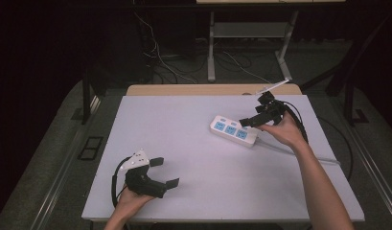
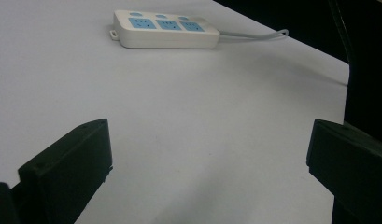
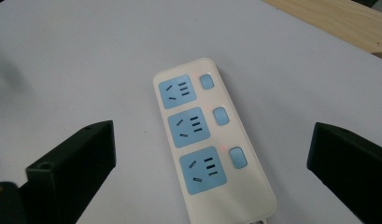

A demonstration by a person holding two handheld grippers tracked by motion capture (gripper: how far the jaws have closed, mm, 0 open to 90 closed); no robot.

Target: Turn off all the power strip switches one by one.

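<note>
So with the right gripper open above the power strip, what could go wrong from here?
The open right gripper could nudge the power strip sideways, since nothing pins it. A jaw could press a blue switch by accident. The strip's cable runs under the right forearm and might snag.

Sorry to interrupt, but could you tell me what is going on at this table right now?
A person holds a hand-held gripper in each hand over a white table. The right hand-held gripper hovers open just above a white power strip with three blue sockets, whose cord runs off to the right. It grips nothing. The left hand-held gripper sits open near the front left of the table, empty and well away from the strip.
</note>
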